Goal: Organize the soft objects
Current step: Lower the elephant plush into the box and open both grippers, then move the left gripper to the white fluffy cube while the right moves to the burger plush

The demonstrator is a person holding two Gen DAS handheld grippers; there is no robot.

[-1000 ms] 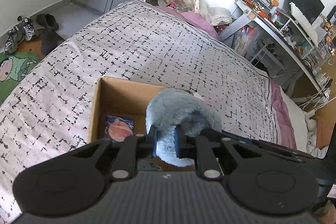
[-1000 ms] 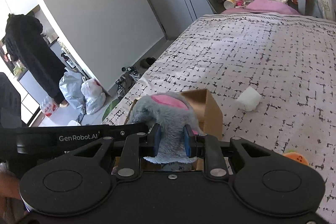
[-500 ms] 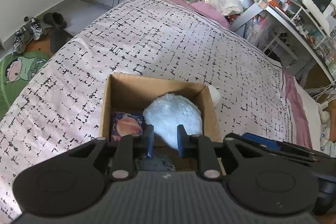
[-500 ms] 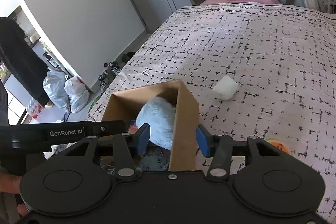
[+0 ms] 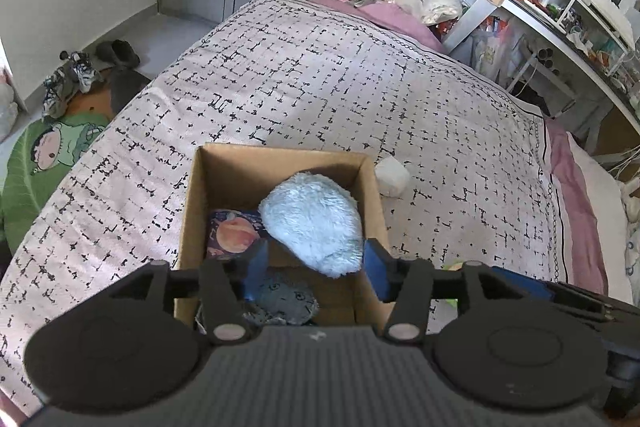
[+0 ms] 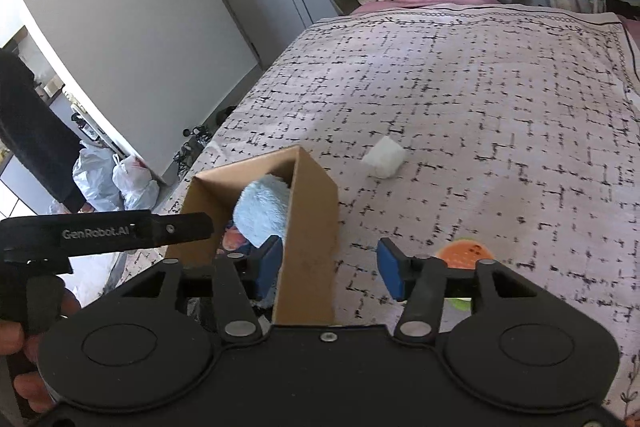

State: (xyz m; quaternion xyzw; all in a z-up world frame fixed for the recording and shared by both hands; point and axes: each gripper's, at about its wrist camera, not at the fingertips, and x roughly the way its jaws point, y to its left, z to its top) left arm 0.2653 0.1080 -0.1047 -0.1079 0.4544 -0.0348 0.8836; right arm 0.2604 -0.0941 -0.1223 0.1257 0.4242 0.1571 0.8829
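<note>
A cardboard box (image 5: 372,187) stands on the patterned bedspread (image 5: 304,75). A light blue plush toy (image 5: 312,223) lies inside it, beside a planet-print soft item (image 5: 234,233) and a grey plush (image 5: 284,301). My left gripper (image 5: 314,269) is open above the box, the plush free between its jaws. In the right wrist view the box (image 6: 310,223) and the plush (image 6: 262,209) show too. My right gripper (image 6: 326,269) is open, straddling the box's right wall. A white soft cube (image 6: 383,155) and an orange-and-green soft toy (image 6: 464,255) lie on the bed.
The white cube also lies right of the box in the left wrist view (image 5: 391,175). A cluttered desk (image 5: 560,11) stands beyond the bed. Shoes (image 5: 76,75) and a green rug (image 5: 36,163) are on the floor at left. Bags (image 6: 120,183) sit by the doorway.
Both grippers held the blue plush above the box. They opened and it dropped into the box. Both grippers now stand wide open.
</note>
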